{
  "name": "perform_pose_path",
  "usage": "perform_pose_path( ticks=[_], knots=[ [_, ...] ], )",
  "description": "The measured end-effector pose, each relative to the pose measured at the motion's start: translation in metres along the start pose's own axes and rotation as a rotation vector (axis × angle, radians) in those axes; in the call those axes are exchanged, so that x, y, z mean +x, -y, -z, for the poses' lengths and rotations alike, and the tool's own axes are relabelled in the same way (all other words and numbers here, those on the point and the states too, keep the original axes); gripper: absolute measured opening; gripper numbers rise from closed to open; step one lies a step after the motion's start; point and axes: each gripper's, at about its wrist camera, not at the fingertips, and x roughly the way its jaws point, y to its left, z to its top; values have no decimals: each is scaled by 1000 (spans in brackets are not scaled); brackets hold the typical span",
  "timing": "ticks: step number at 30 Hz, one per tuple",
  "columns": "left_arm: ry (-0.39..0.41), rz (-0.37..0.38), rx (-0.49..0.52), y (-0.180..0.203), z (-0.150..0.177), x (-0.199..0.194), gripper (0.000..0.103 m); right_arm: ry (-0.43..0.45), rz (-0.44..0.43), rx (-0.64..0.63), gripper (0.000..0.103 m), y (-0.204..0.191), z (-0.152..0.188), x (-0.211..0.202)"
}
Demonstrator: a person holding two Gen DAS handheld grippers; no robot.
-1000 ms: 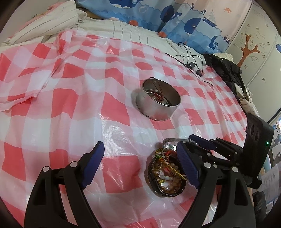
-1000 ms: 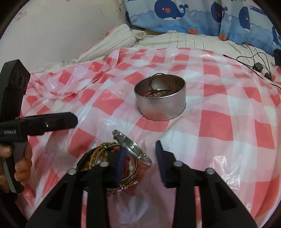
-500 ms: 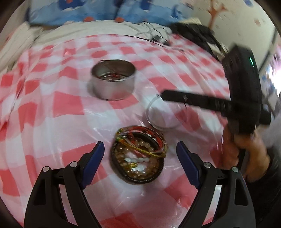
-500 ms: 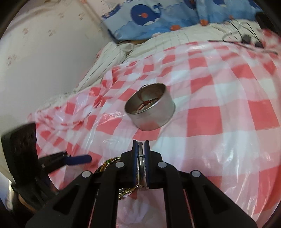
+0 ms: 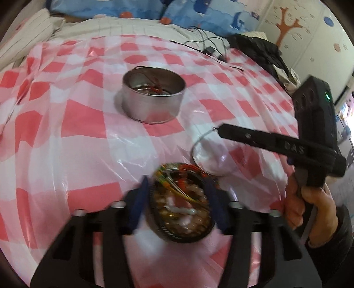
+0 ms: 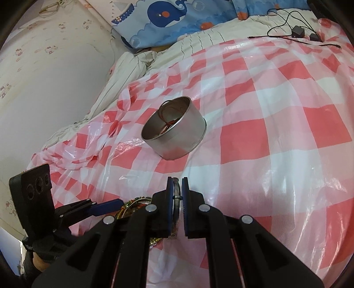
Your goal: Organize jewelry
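A round silver tin (image 5: 152, 97) with red cord inside stands on the red-checked plastic cloth; it also shows in the right wrist view (image 6: 174, 130). A black dish of beaded bracelets (image 5: 182, 202) lies near me. My left gripper (image 5: 179, 201) has its blue pads closed around the sides of this dish. My right gripper (image 6: 177, 195) is shut on a silver bangle (image 6: 176, 190), which hangs from its tip above the cloth in the left wrist view (image 5: 206, 152).
Black cables and chargers (image 6: 296, 33) lie at the far edge of the cloth. A whale-print blue pillow (image 6: 168, 20) and striped bedding sit behind. Dark clothing (image 5: 258, 48) lies at the far right. The cloth is wrinkled at the left (image 6: 73, 155).
My right gripper closed on the silver bangle and lifted it off the dish. My left gripper swung over the dish and closed its pads around it.
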Motion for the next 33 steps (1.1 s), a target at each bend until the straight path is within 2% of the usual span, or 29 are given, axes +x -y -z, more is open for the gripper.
perform_pose_path(
  ticks=[1, 6, 10, 12, 16, 18, 19, 21, 25, 31, 33],
  knots=[
    [-2, -4, -1, -2, -1, 2, 26, -1, 1, 3, 11, 1, 0, 0],
    [12, 22, -7, -4, -5, 3, 10, -4, 3, 14, 11, 5, 0, 1],
    [20, 70, -38, -8, -7, 1, 9, -7, 4, 24, 11, 7, 0, 1],
    [-5, 88, -64, -13, -8, 4, 10, -8, 1, 29, 11, 8, 0, 1],
    [-18, 106, -105, -18, -8, 12, 17, -11, 1, 29, 11, 8, 1, 2],
    [-12, 101, -95, -15, -8, 12, 17, -11, 1, 28, 11, 8, 1, 1],
    [-8, 99, -89, -14, -7, 12, 13, -10, 1, 29, 11, 7, 1, 2],
    [9, 129, -86, -11, -8, 8, 7, -8, 1, 29, 11, 7, 1, 2],
    [74, 213, -96, -8, -14, -11, 7, 4, 1, 28, 11, 6, 0, -1],
    [217, 395, -174, -24, -21, -46, 7, 8, 1, 27, 11, 7, -1, -3],
    [235, 374, -197, -32, -22, -52, 7, 5, 5, 27, 11, 7, 0, -3]
  ],
)
